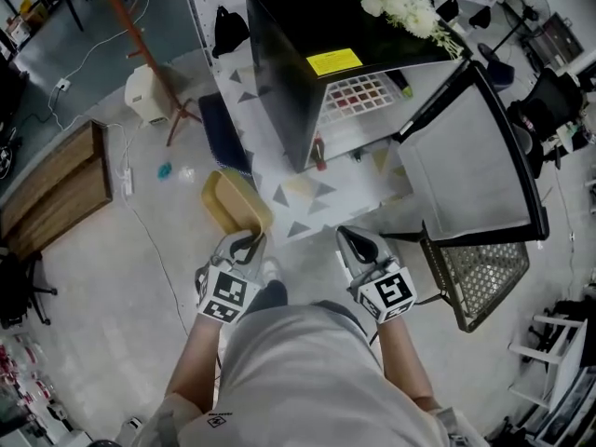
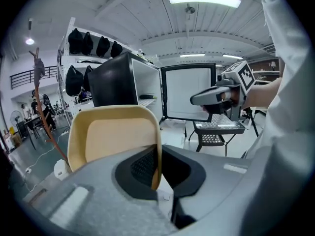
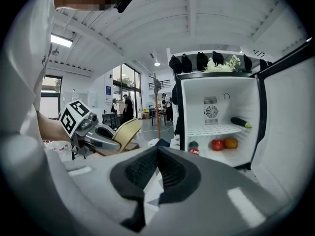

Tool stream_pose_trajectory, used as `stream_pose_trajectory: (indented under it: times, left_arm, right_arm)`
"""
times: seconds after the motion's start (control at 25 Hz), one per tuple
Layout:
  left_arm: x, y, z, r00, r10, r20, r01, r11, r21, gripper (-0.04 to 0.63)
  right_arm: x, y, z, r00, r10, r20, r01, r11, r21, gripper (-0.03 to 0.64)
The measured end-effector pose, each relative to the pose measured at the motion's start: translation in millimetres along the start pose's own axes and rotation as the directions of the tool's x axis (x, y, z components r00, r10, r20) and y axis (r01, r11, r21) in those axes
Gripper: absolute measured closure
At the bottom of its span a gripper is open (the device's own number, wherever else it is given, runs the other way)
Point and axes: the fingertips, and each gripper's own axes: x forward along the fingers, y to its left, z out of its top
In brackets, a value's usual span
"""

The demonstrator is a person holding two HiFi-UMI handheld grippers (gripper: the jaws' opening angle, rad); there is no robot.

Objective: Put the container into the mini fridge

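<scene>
A shallow yellow container (image 1: 233, 201) hangs over the floor in front of the black mini fridge (image 1: 298, 54). My left gripper (image 1: 250, 242) is shut on the container's near rim. In the left gripper view the rim (image 2: 156, 156) is pinched edge-on between the pads. The fridge door (image 1: 466, 156) stands wide open to the right. My right gripper (image 1: 352, 238) is level with the left one, a little to its right, shut with nothing in it (image 3: 156, 163). In the right gripper view the white fridge interior (image 3: 216, 107) holds a red fruit (image 3: 218, 144), an orange one (image 3: 231, 142) and a dark vegetable (image 3: 241, 123) on the shelf.
A wire-mesh stand (image 1: 480, 273) sits under the open door at the right. White flowers (image 1: 400, 6) lie on the fridge top. A wooden bench (image 1: 56, 189), a white canister (image 1: 147, 93) and a red pole stand (image 1: 140, 35) are at the left. A patterned mat (image 1: 307, 194) lies before the fridge.
</scene>
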Motion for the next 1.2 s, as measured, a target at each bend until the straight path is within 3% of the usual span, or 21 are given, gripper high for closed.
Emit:
stream_pose_trajectory:
  times: [0.12,0.28,0.48,0.84,1.2]
  left_arm:
    - [5.1,24.9,-4.2,1.0,-0.028,0.002,0.028,1.0,-0.003,0.586]
    - [17.8,43.6,-10.9,0.993,-0.119,-0.013,0.119,0.993,0.008,0.586]
    - [35.3,40.4,-16.6,0.965,-0.252,-0.065,0.256,0.965,0.05,0.585]
    - [77.6,-18.0,-21.0,0.855,-0.49,-0.171,0.51,0.855,0.098,0.584]
    - [121.8,-86.7,2.1,0.748,-0.621,-0.236,0.659,0.738,0.145,0.584]
  right_arm:
    - [26.9,0.4,8.1,1.0,-0.015,-0.003,0.015,1.0,0.002,0.612]
    - [47.5,-6.5,10.4,0.998,-0.065,-0.012,0.065,0.998,0.015,0.612]
    - [51.9,-21.6,7.9,0.99,-0.137,-0.022,0.138,0.99,0.038,0.612]
    - [31.4,-56.7,-6.3,0.968,-0.249,-0.031,0.251,0.964,0.086,0.612]
    - [-11.8,-103.2,-25.5,0.943,-0.326,-0.06,0.331,0.933,0.139,0.612]
